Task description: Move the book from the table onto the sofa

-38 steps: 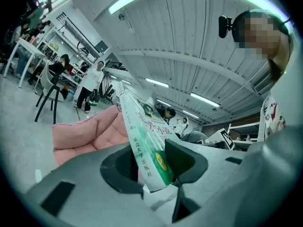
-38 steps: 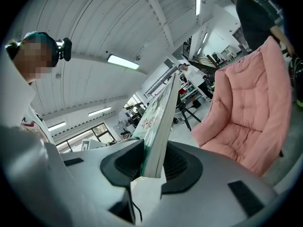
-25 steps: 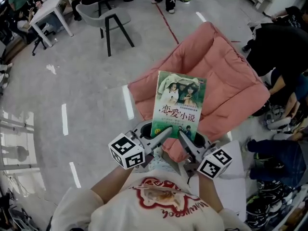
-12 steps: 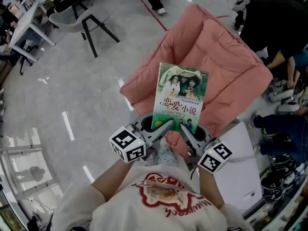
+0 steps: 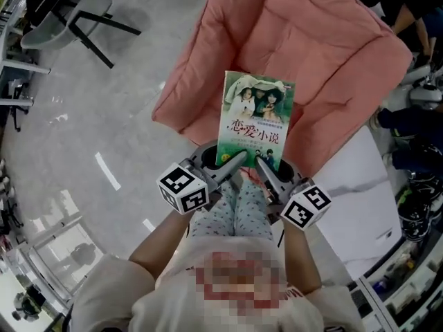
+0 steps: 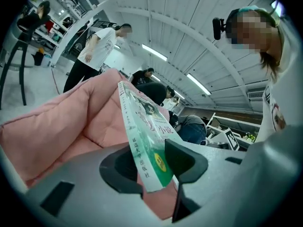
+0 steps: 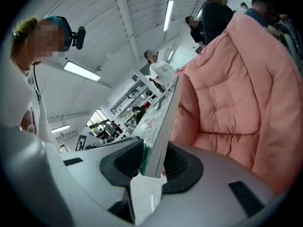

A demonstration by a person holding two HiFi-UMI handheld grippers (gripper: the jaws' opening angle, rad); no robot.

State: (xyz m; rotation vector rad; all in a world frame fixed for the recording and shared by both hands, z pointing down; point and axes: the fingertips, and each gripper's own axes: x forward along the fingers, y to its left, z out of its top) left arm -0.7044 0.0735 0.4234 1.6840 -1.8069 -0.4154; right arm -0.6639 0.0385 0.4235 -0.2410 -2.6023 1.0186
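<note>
A green paperback book (image 5: 255, 120) with a photo cover and red lettering hangs in the air above the pink quilted sofa (image 5: 311, 47). My left gripper (image 5: 232, 163) is shut on the book's near left corner, and my right gripper (image 5: 264, 164) on its near right corner. In the left gripper view the book (image 6: 147, 136) stands edge-on between the dark pads, with the sofa (image 6: 57, 122) just behind it. The right gripper view shows the book (image 7: 158, 126) pinched the same way, beside the sofa's back cushion (image 7: 236, 103).
A white table (image 5: 353, 192) lies at the right, close to my right arm. A grey chair (image 5: 62, 12) stands on the pale floor at the upper left. People stand and sit around the sofa's far and right sides (image 6: 102, 46).
Both grippers have sunk with the book toward the sofa, which now fills more of the head view. The chair has slid to the upper left corner. Both grips are unchanged.
</note>
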